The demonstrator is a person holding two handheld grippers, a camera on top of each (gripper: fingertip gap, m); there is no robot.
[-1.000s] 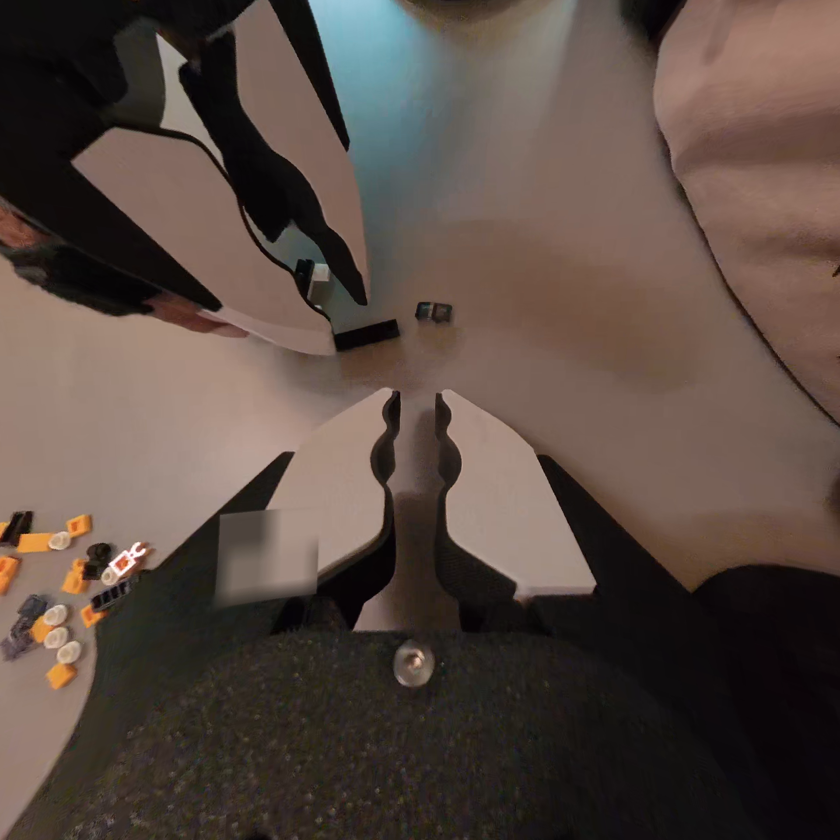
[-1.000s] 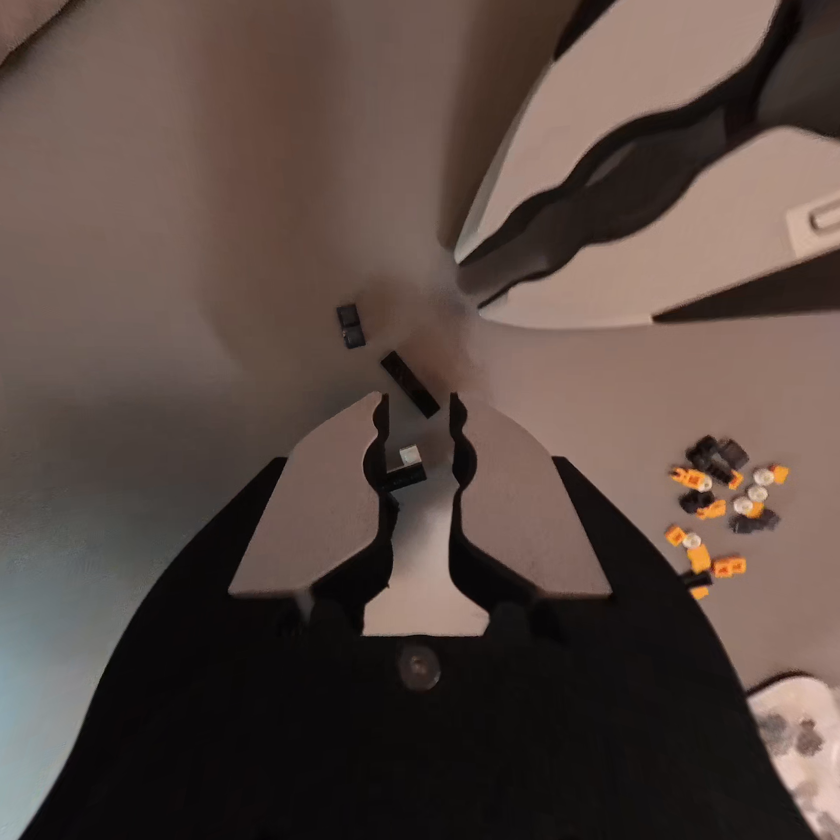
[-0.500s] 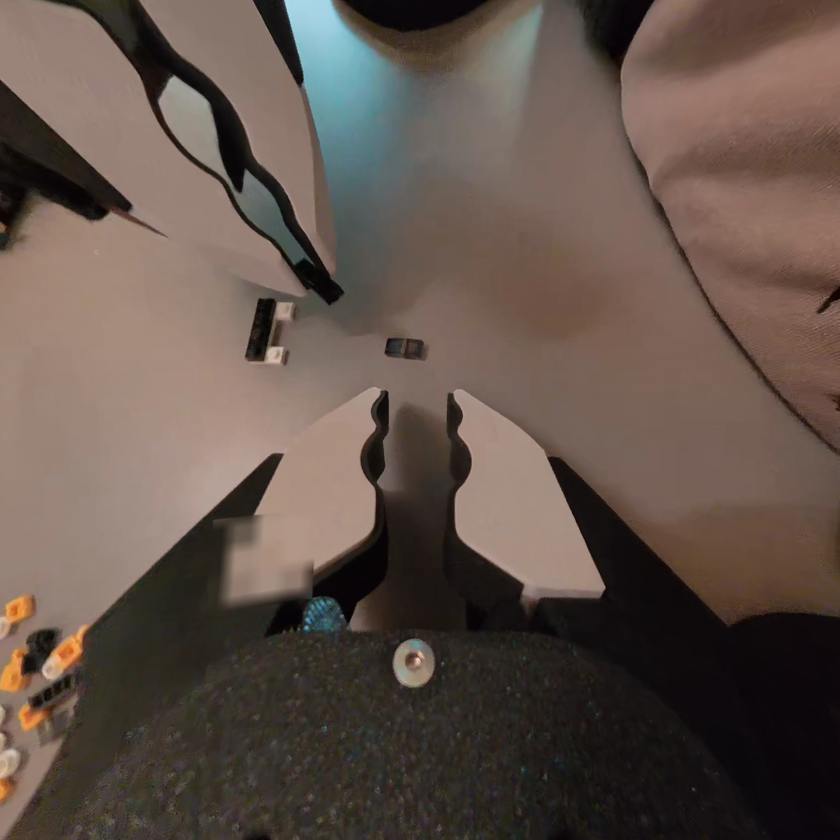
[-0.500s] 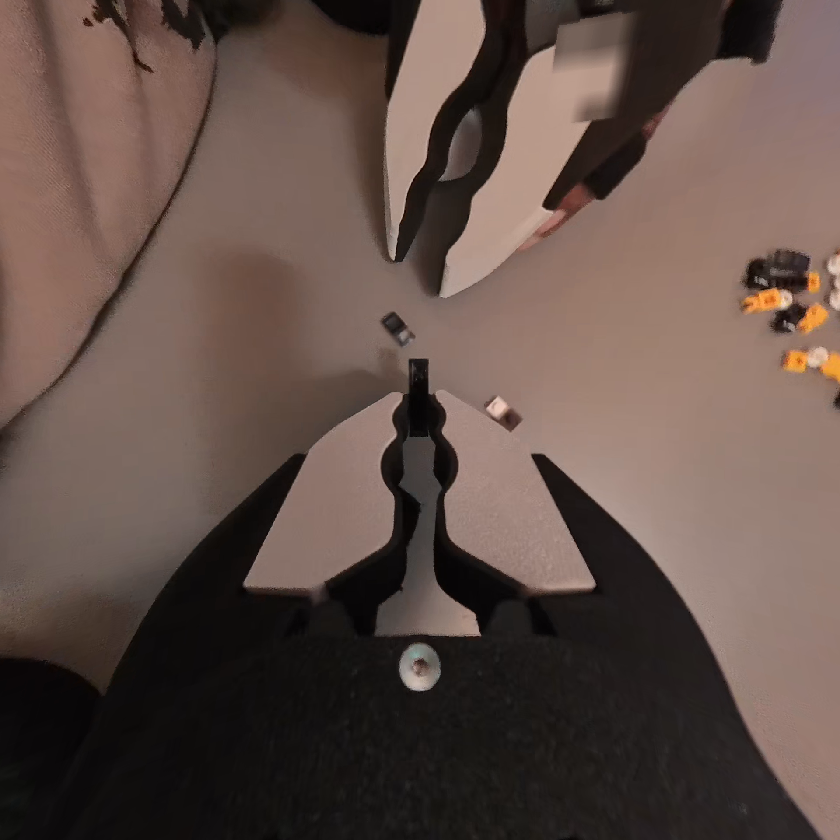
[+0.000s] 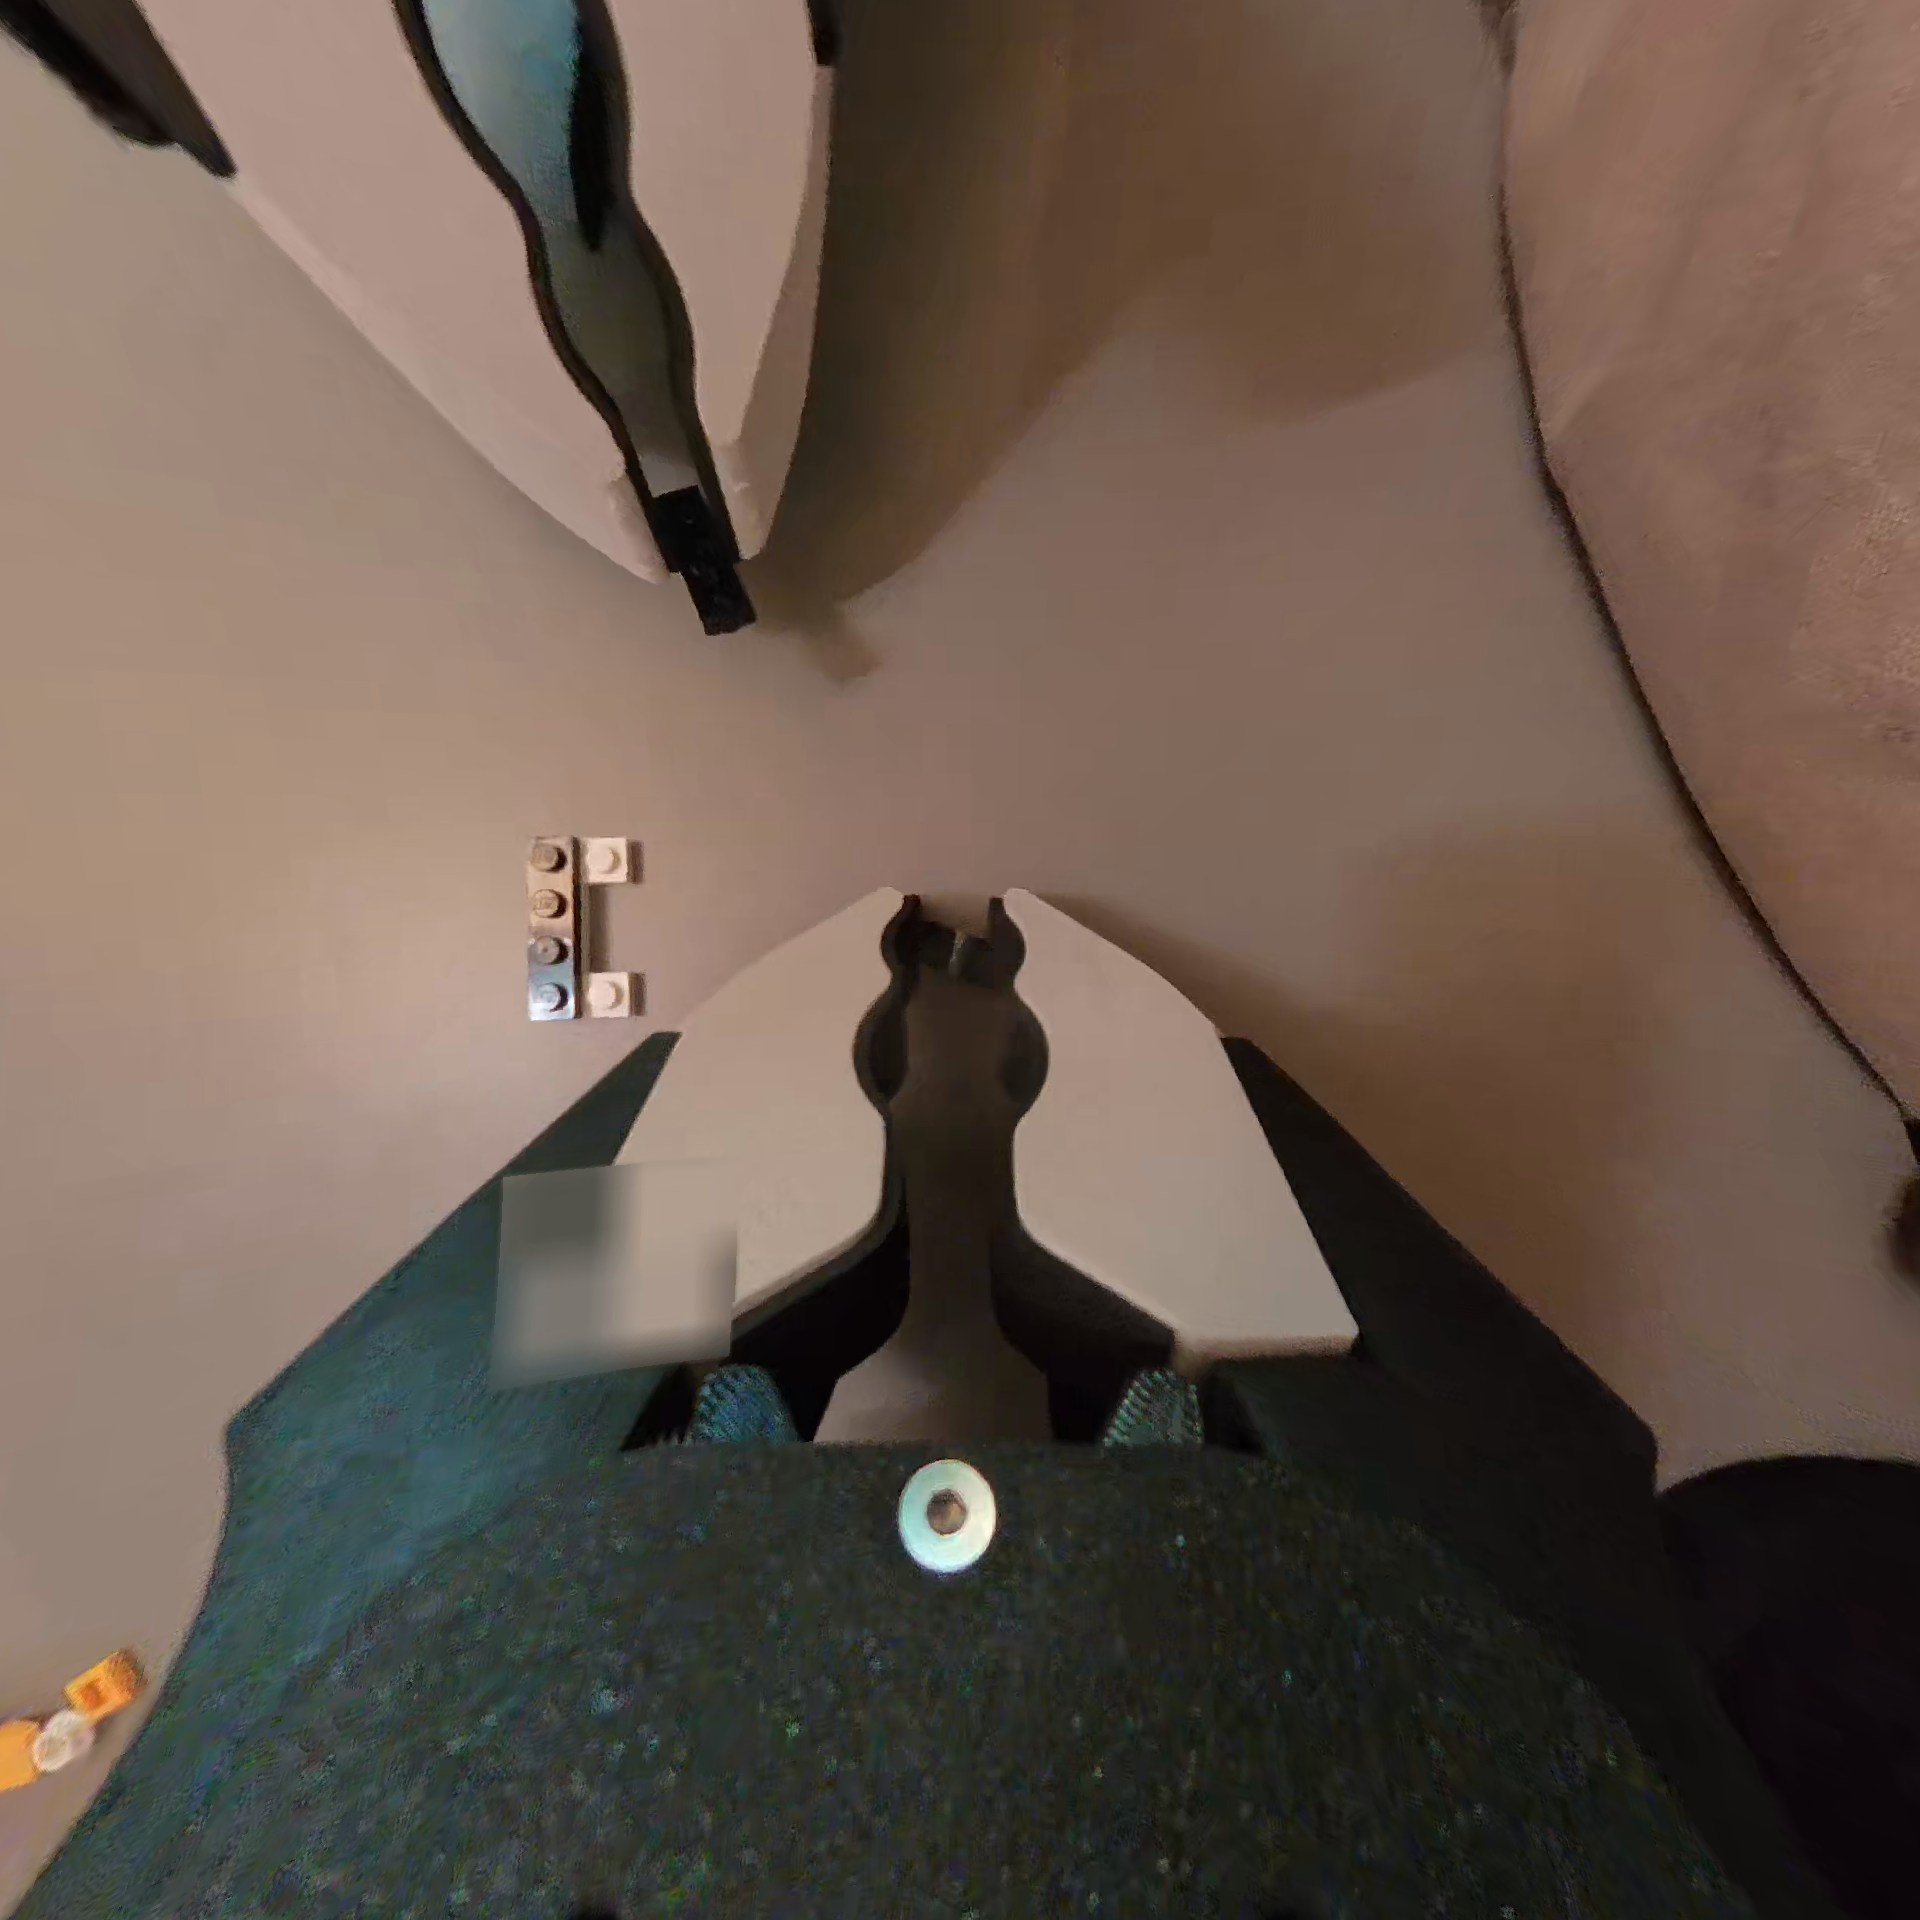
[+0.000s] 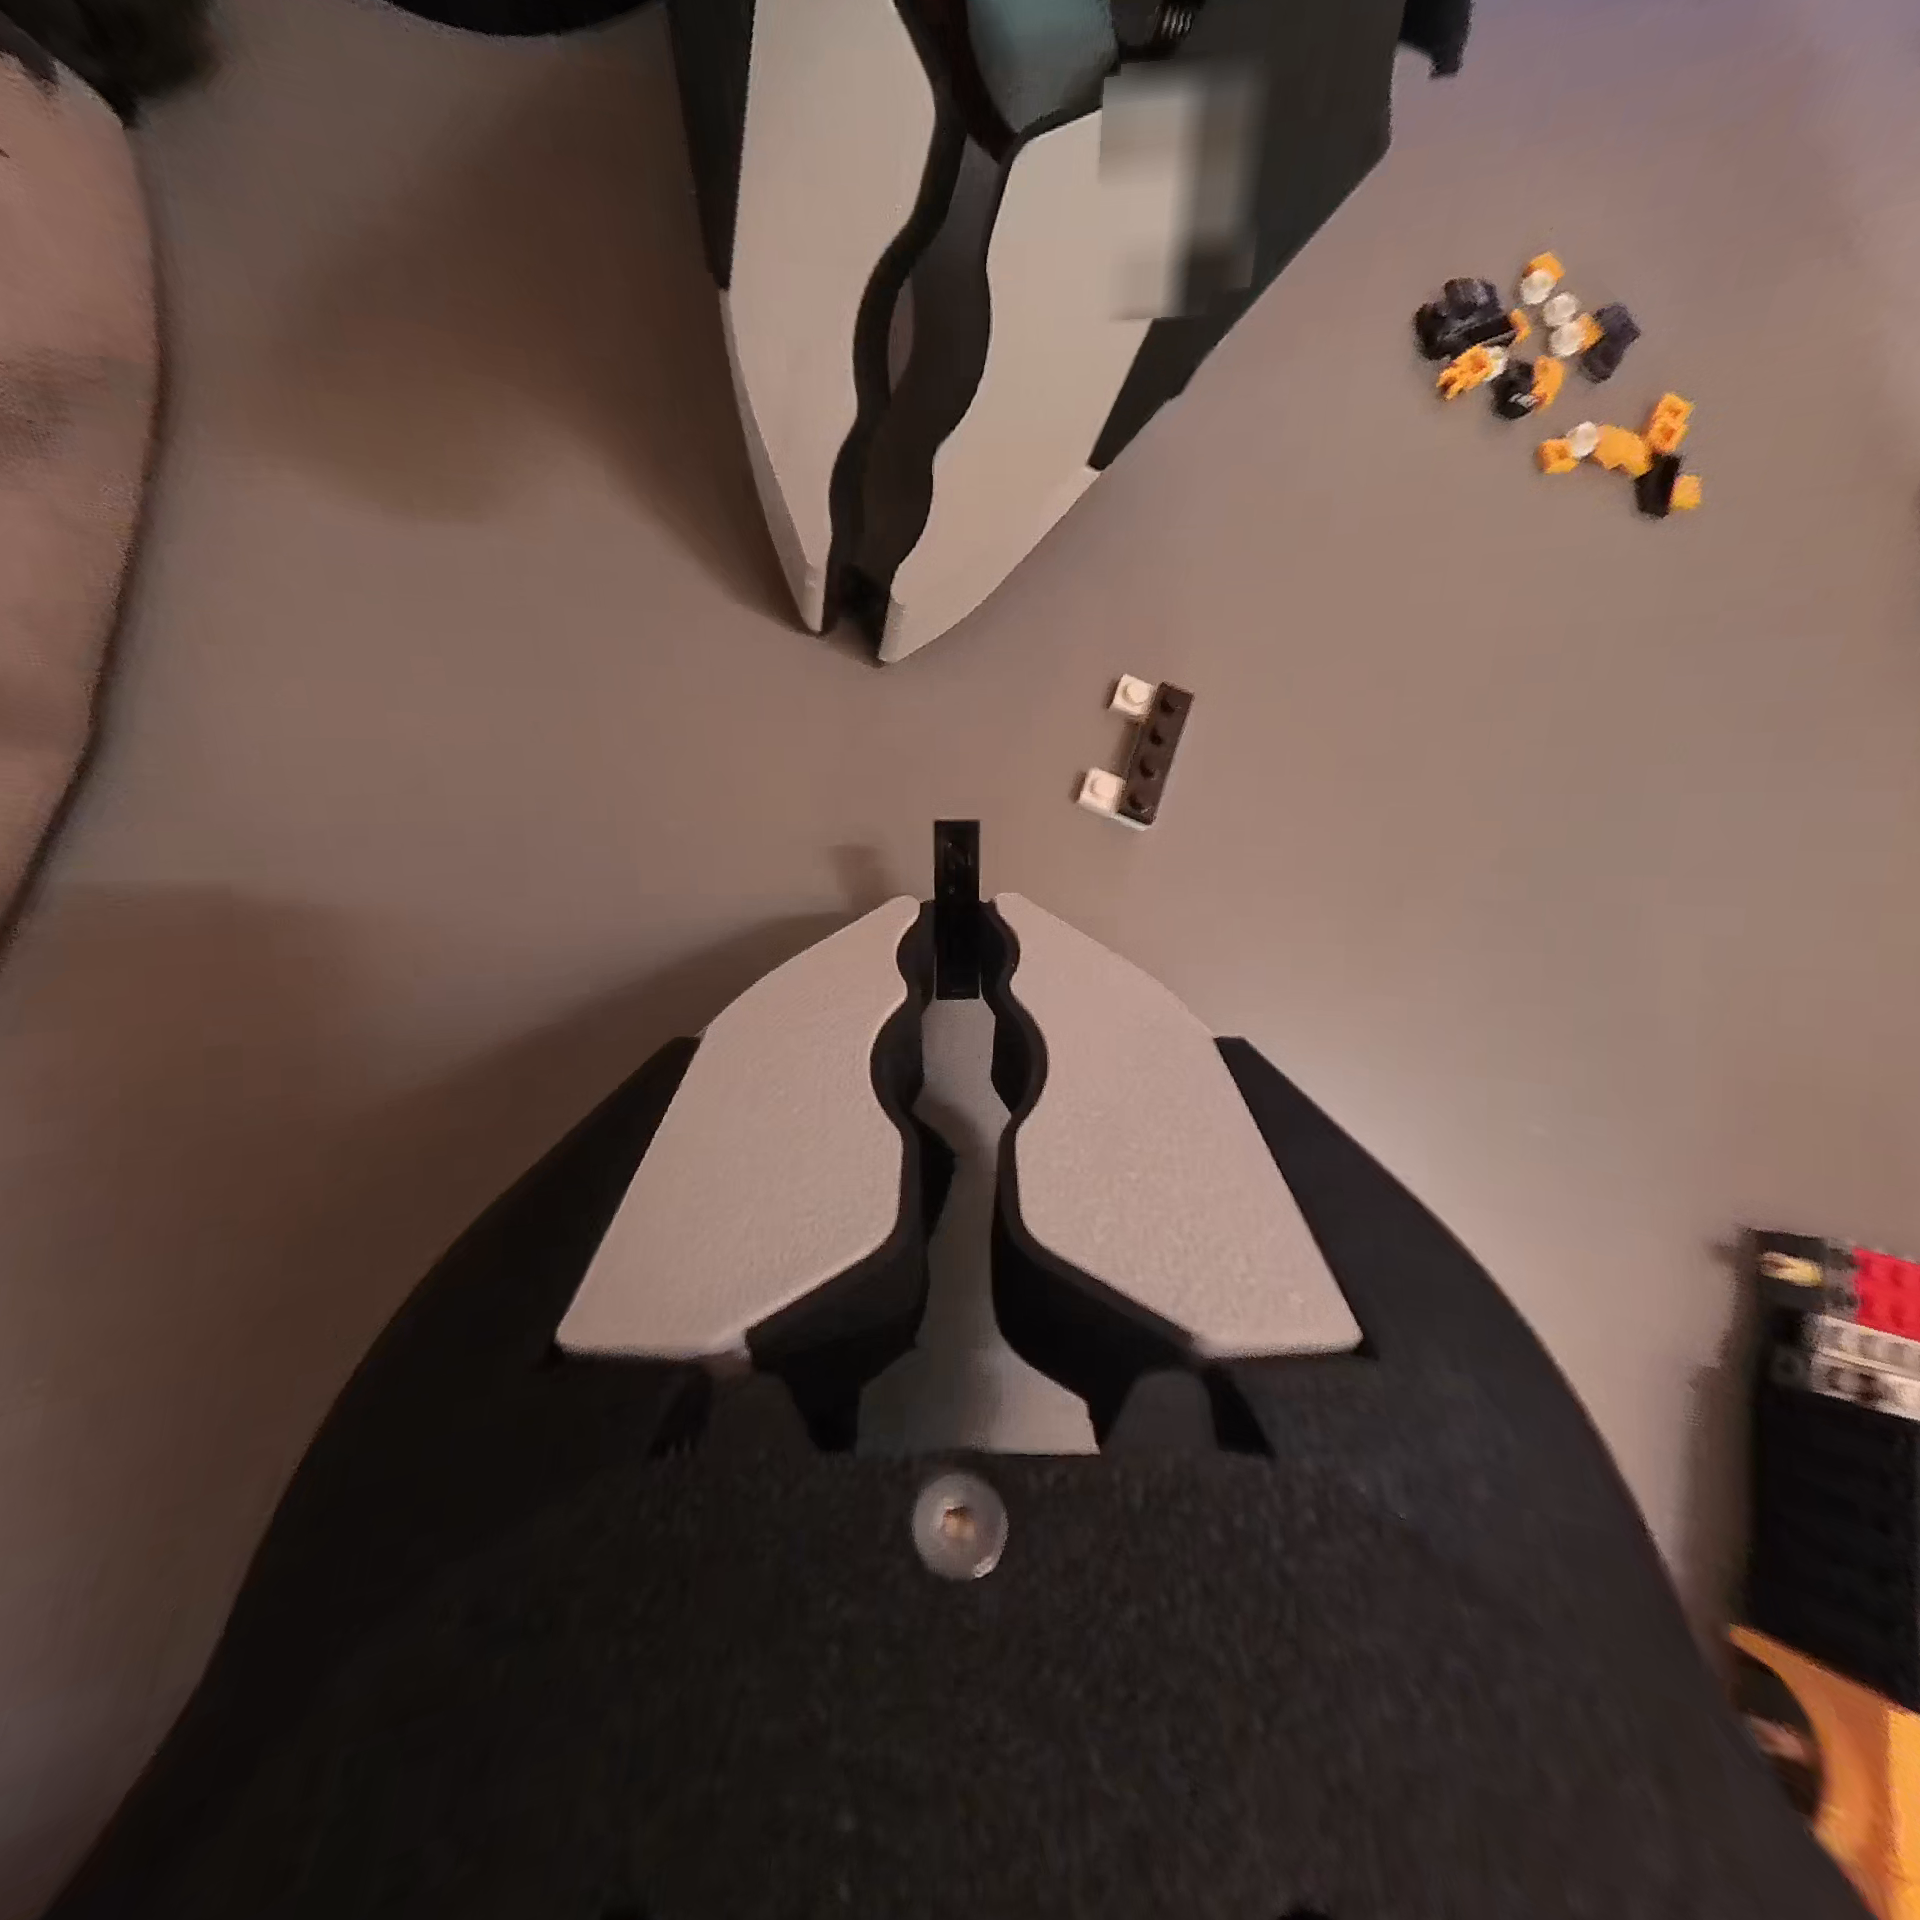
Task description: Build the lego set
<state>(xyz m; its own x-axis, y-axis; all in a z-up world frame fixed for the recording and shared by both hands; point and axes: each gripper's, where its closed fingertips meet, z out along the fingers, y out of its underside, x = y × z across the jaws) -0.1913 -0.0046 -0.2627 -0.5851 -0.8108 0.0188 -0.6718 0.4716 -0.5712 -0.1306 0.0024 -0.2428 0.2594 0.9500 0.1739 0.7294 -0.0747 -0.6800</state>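
My left gripper is shut on a small black piece held at its fingertips, low over the grey table. My right gripper is shut on a long black plate that sticks out forward past its tips. The two grippers face each other, tips a short way apart. The right gripper and its plate show at the top of the left wrist view. The left gripper shows at the top of the right wrist view. A black four-stud plate with two white single-stud pieces lies flat on the table beside them.
A pile of loose orange, black and white pieces lies at the far right. A printed booklet or box lies at the lower right edge. A beige fabric mass borders the table on one side.
The right gripper closed on the long black plate and lifted it off the table. The left gripper moved forward and closed on the small black piece that lay ahead of it.
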